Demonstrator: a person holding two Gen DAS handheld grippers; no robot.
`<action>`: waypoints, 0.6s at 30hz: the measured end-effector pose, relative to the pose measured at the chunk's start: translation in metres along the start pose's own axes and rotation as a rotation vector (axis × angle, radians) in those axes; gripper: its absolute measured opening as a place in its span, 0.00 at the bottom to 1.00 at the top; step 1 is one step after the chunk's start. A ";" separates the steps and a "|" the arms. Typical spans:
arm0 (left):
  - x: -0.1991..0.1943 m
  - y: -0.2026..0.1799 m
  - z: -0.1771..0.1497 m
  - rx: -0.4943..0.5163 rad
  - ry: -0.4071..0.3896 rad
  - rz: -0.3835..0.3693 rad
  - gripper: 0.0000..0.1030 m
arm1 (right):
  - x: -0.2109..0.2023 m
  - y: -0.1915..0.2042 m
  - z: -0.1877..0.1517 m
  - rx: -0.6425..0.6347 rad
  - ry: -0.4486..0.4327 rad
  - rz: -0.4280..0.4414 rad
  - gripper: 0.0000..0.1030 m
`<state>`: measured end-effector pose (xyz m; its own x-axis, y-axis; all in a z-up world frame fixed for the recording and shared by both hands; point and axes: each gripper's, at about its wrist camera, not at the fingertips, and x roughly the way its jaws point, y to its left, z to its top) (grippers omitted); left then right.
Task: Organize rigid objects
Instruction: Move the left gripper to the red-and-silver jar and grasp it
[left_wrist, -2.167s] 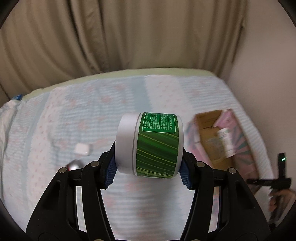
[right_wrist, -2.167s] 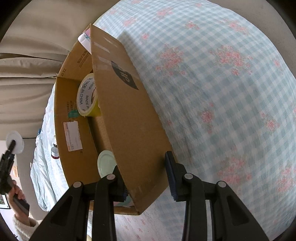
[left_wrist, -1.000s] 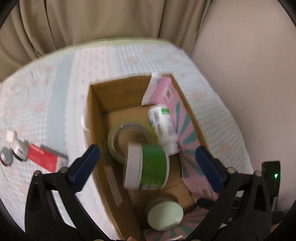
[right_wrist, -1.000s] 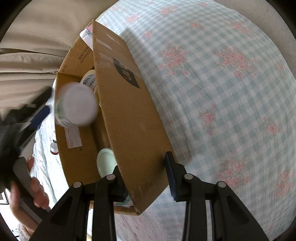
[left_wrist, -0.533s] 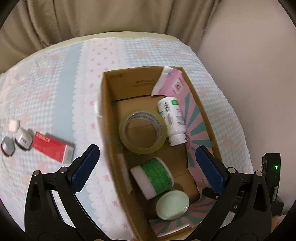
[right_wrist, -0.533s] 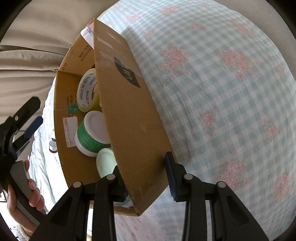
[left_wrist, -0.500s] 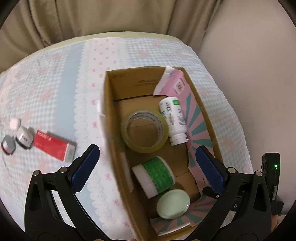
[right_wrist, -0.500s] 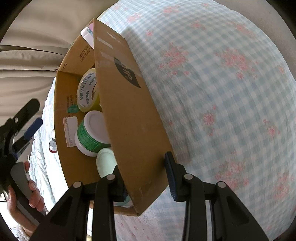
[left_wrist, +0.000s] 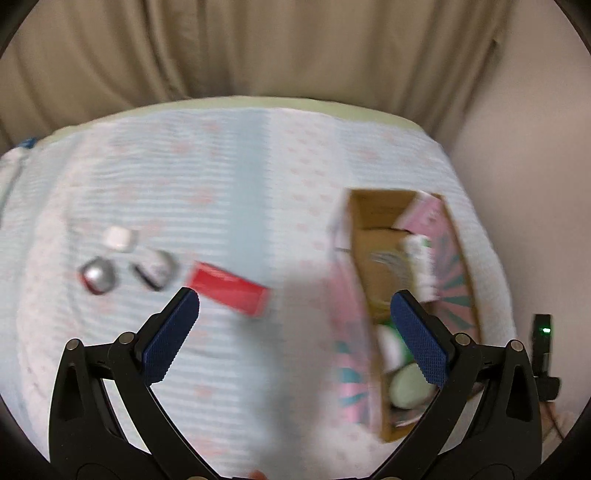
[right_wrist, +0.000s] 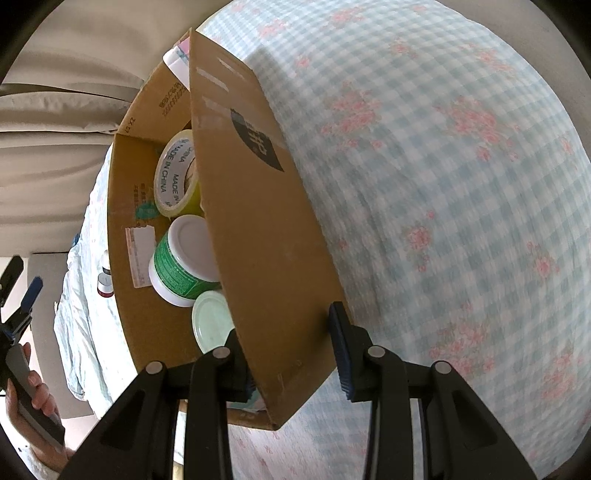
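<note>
A soft bed cover (right_wrist: 461, 206) of pale blue-and-white gingham with pink flower sprigs carries a brown corrugated cardboard box (right_wrist: 255, 236), long and open-topped, with a dark printed mark on its outer wall. Inside lie a yellowish roll of clear packing tape (right_wrist: 177, 173), a round plastic jar with a green leaf-print label and a white lid (right_wrist: 181, 258), lying on its side, and a pale green round lid (right_wrist: 212, 321) just beside it. The right tool (right_wrist: 291, 354) is closed narrowly on the box's near wall, one blue ribbed pad inside, the other outside. The left tool (left_wrist: 295, 332) stands wide and empty above the bed. Beyond it lie a flat red rectangular carton (left_wrist: 229, 291), a small white cube (left_wrist: 118, 238), a silver-topped round pot (left_wrist: 96, 275) and another small jar (left_wrist: 155, 271), all blurred, well apart from the box (left_wrist: 373, 214).
</note>
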<state>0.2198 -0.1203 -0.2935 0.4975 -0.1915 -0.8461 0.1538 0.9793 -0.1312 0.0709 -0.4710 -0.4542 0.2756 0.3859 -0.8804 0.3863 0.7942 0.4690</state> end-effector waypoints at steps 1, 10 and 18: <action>-0.002 0.012 0.000 -0.007 -0.005 0.026 1.00 | 0.000 0.001 0.000 -0.003 0.001 -0.001 0.31; 0.022 0.168 -0.010 -0.178 0.007 0.260 1.00 | 0.004 0.004 0.004 -0.002 0.015 -0.012 0.31; 0.097 0.267 -0.031 -0.369 0.026 0.295 1.00 | 0.007 0.010 0.008 -0.018 0.020 -0.021 0.30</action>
<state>0.2828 0.1245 -0.4268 0.4521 0.0954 -0.8868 -0.3065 0.9503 -0.0541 0.0840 -0.4644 -0.4553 0.2499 0.3785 -0.8912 0.3760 0.8102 0.4496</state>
